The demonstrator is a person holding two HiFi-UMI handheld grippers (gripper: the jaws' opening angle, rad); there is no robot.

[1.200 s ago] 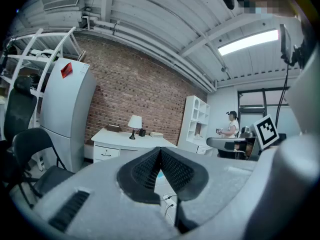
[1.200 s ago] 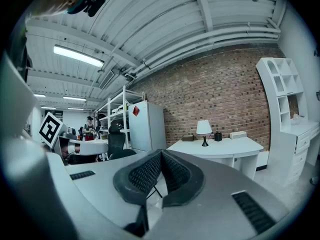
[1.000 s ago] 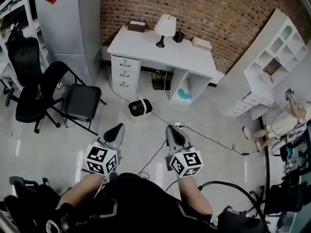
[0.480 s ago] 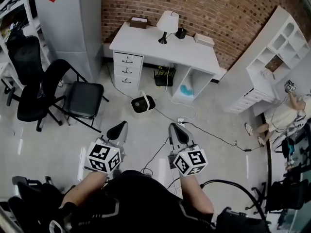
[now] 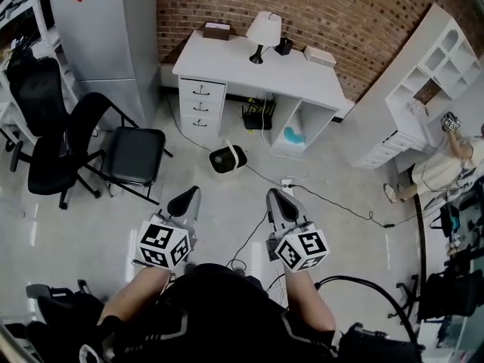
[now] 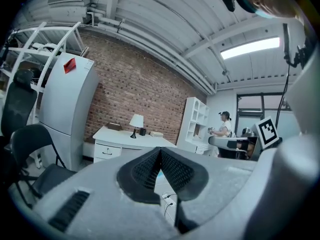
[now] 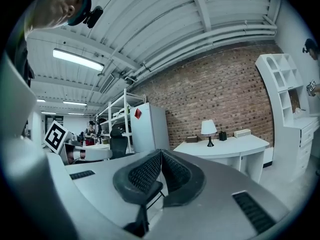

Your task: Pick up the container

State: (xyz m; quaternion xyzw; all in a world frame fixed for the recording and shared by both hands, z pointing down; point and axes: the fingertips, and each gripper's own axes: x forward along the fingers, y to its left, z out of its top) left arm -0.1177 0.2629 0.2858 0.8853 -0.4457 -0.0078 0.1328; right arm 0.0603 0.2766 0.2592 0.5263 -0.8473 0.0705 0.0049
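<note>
A small white and black container [image 5: 228, 158] with a handle stands on the floor in front of the white desk [image 5: 249, 70]. A brown box [image 5: 216, 30] sits on the desk's back left corner. Both grippers are held low in front of the person, well short of the container. My left gripper [image 5: 186, 200] is shut with nothing between its pads, and in its own view the pads [image 6: 150, 168] meet at the tip. My right gripper [image 5: 278, 201] is shut and empty too, its pads [image 7: 176, 173] touching.
A lamp [image 5: 265, 30] and small items stand on the desk. Black chairs [image 5: 132, 155] and a grey cabinet [image 5: 113, 29] are at the left. Cables [image 5: 318, 197] run across the floor. White shelving [image 5: 423, 82] and a person [image 5: 442, 165] are at the right.
The head view has drifted slightly, so the desk and the floor container sit a little further right. Both grippers stay shut and side by side.
</note>
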